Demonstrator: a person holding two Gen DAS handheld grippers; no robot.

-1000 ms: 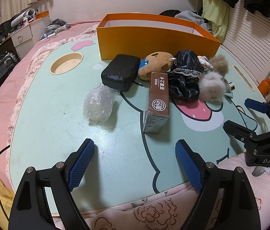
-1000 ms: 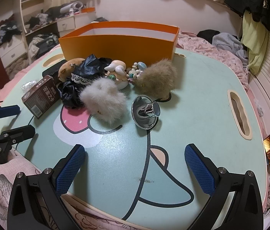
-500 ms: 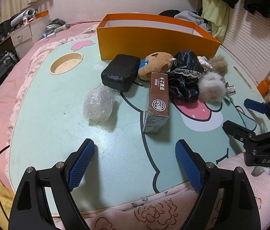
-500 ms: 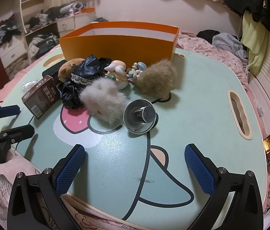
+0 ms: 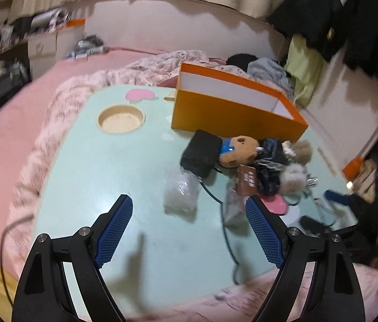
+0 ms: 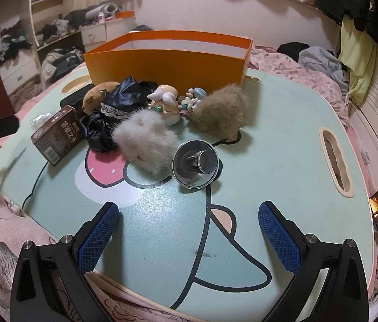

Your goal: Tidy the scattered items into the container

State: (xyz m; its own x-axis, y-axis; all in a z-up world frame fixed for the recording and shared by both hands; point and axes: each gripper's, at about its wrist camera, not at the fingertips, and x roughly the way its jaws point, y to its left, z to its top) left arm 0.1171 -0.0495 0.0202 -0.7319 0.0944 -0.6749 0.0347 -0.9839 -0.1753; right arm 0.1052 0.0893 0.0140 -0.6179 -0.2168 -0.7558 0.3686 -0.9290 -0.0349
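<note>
Presently lying scattered: assorted small items on a mint-green cartoon table, before an orange box.

Left gripper and right gripper are both hovering spread wide, pinching nothing. Brown carton, black lace cloth, white fur puff, tan fur puff and chrome bell are sitting outside the box, clustered just before its front wall.
</note>
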